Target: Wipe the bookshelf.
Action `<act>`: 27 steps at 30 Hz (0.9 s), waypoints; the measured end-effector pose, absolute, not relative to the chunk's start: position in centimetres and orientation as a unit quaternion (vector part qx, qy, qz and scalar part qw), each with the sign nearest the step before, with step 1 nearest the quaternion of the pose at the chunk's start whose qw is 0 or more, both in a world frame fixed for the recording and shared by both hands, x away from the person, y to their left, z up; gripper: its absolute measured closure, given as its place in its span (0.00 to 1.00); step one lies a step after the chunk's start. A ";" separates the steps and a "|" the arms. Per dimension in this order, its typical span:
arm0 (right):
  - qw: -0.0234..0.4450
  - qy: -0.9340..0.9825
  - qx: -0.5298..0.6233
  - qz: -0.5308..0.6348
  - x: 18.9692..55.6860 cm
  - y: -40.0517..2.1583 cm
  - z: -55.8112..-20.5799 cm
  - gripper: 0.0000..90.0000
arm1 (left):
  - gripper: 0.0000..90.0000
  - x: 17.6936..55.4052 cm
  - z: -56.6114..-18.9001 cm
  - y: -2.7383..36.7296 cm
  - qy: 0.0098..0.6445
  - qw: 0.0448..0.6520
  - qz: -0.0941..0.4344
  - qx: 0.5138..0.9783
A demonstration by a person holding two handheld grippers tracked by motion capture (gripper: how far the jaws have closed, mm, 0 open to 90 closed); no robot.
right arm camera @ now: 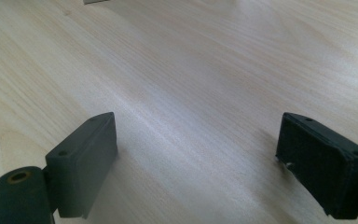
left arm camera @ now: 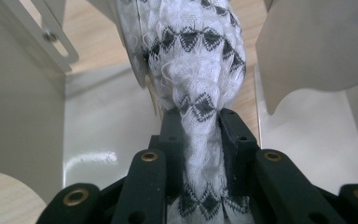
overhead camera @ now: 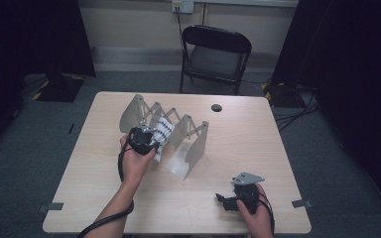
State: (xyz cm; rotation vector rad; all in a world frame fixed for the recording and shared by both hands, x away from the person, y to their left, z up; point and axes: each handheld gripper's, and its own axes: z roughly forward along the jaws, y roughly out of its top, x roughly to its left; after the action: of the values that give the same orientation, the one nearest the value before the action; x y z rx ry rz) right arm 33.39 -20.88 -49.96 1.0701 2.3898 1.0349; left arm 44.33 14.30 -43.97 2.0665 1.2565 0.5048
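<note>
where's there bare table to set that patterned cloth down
Bare wood lies along the near edge of the table between the two forearms, and on the right side past the small dark hole. It is crowded at the folding metal rack, where the left gripper pinches the cloth.

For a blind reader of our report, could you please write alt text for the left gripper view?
The left gripper pinches a white knitted cloth with black zigzag bands between its two black jaws. The cloth bulges ahead of the jaws, between the pale metal plates of an expanding rack that stands on a light wooden table.
</note>
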 end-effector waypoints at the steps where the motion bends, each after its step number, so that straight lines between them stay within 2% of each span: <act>1: 0.162 0.838 0.375 0.363 33.4 -20.9 -50.0 0.13 | 0.82 44.3 -44.3 14.3 0.482 0.328 0.190 0.790; 12: 0.162 0.838 0.375 0.363 33.4 -20.9 -50.0 0.13 | 0.82 43.4 -46.5 14.8 0.487 0.319 0.171 0.795; 27: 0.163 0.837 0.376 0.362 33.4 -20.9 -50.0 0.13 | 0.81 41.1 -47.5 16.5 0.497 0.329 0.159 0.787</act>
State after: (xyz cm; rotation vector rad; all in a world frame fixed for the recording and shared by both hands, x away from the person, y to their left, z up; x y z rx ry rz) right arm 33.37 -20.85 -49.96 1.0725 2.3886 1.0333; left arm 41.08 16.52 -47.54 2.0601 1.3013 0.4160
